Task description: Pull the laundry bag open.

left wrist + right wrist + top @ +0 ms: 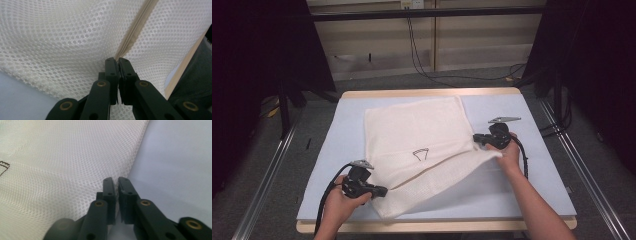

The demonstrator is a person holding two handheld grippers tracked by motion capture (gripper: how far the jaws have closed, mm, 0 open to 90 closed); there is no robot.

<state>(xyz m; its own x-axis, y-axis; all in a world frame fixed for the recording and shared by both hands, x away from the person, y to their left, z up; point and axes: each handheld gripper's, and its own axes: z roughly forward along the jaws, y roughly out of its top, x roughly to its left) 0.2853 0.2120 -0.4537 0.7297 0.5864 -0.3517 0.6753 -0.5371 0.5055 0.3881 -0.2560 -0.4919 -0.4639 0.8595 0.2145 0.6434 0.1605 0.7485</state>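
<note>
A cream mesh bag (412, 135) lies spread on the pale blue table top (537, 190), with a small black drawn mark (420, 154) near its middle. Its near part is folded over and lifted between my two grippers. My left gripper (382, 191) is at the near left, shut on the mesh (62, 37) just below the zipper seam (135, 32); in its own view the left gripper (117, 60) shows jaws pressed together. My right gripper (477, 139) pinches the bag's right edge (125, 173); there the right gripper (116, 179) stands shut with mesh between its pads.
The table has a wooden rim (432, 93) at the far side and bare blue surface right of the bag. Metal rails (267, 175) run along both sides on the floor. Black cables (422, 60) hang behind the table, and dark curtains flank it.
</note>
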